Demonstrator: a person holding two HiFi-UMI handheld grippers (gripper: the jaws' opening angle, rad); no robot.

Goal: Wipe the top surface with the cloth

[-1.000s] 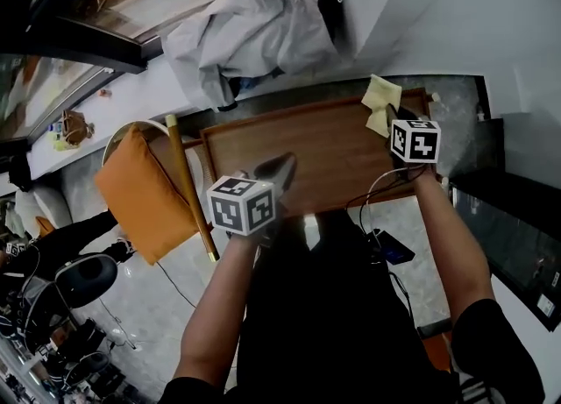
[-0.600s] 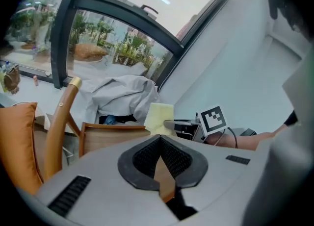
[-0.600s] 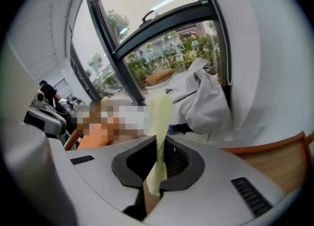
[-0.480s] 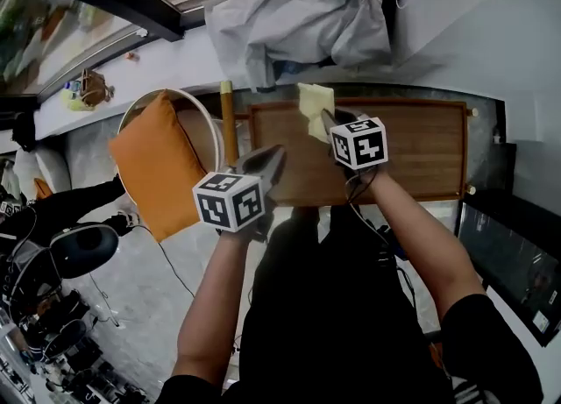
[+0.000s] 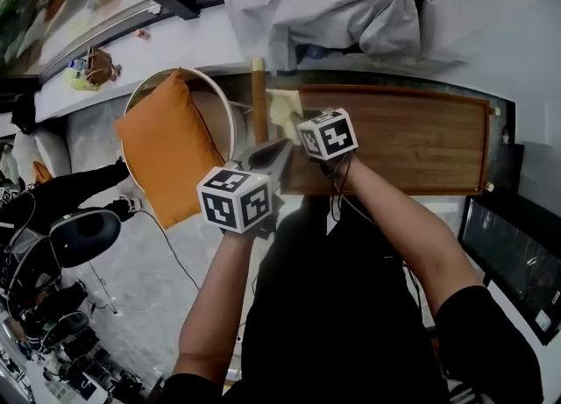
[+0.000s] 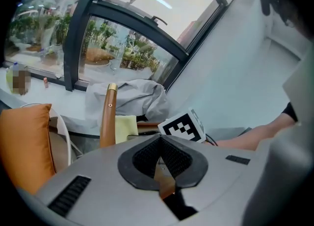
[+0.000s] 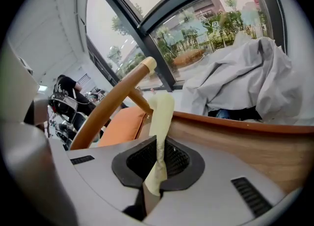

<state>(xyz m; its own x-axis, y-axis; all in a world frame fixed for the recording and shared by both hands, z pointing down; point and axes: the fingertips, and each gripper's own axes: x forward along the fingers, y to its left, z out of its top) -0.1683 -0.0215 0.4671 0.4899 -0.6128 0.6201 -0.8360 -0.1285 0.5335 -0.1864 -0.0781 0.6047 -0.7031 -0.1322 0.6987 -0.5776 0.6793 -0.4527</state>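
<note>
We pinch the yellow cloth (image 7: 160,114) between the closed jaws of our right gripper (image 7: 156,168) at the wooden top's (image 5: 412,139) left end, half hidden from overhead by that gripper's cube, while our left gripper (image 6: 160,163) hangs closed on nothing near the front left corner.

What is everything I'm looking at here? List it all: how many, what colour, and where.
table: one, brown wood, in front of the person, below the window
cloth: one, pale yellow, at the table's left end, pinched by the right gripper
cushion: one, orange, in the round chair left of the table
chair: one, white round rim, left of the table
wooden post: one, tan, between chair and table
crumpled fabric: one, light grey, on the sill behind the table
office chair: one, black, on the floor at far left
bystander: one, dressed in black, far left
left gripper: one, grey, fingers shut on nothing, near the table's left end
right gripper: one, grey, fingers shut on the cloth
</note>
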